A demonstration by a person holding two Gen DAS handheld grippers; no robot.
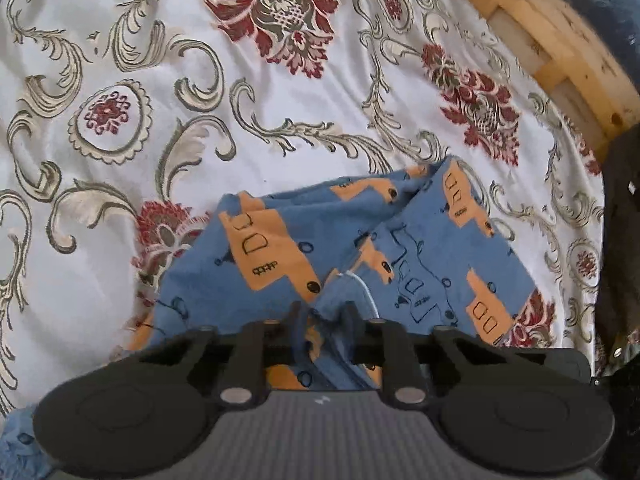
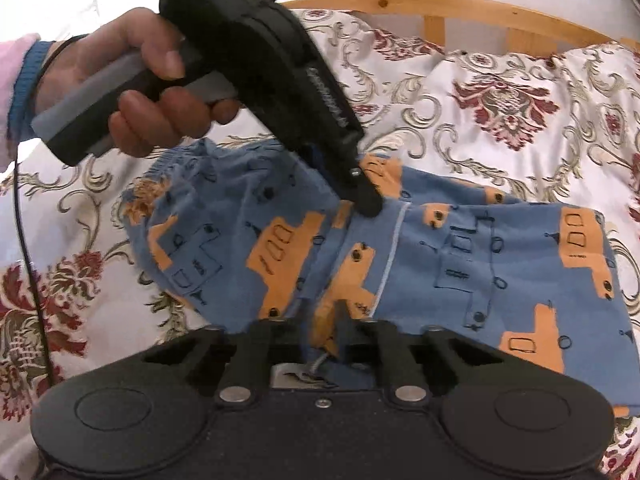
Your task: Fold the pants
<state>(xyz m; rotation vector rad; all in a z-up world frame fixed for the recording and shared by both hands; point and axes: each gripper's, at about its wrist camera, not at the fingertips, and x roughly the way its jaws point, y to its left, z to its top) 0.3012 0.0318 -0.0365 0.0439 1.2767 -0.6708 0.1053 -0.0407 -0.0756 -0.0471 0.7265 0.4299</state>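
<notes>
While the pants [image 2: 440, 264] lie bunched on the bedspread [image 2: 520, 100], both grippers pinch them. In the right wrist view the right gripper [image 2: 324, 320] sits at the near edge of the cloth, its fingers drawn close together on a gathered fold of blue and orange fabric beside a pale seam line. Beyond it the left gripper [image 2: 366, 202] comes down at a slant from the upper left, held by the left hand [image 2: 136, 92] around a grey and black grip; its tip presses into the pants near the upper edge, at the top of the same seam, but from this side I cannot tell how its fingers stand. The left wrist view answers that: the left gripper [image 1: 324, 316] has its fingers nearly together, clamped on a ridge of blue cloth, with a thin white thread [image 1: 366, 290] looping just beside the right finger. The pants [image 1: 360, 248] spread away from that pinch in two loose lobes, blue with orange trucks and dark outline drawings, creased in the middle. In the right wrist view the elastic waistband [image 2: 176, 160] curls at the left end, just below the hand. The bedspread [image 1: 120, 120] is white with red flowers and olive scrolls, rumpled. A wooden bed frame [image 2: 440, 20] runs along the far side, and a black cable [image 2: 28, 264] hangs at the left.
</notes>
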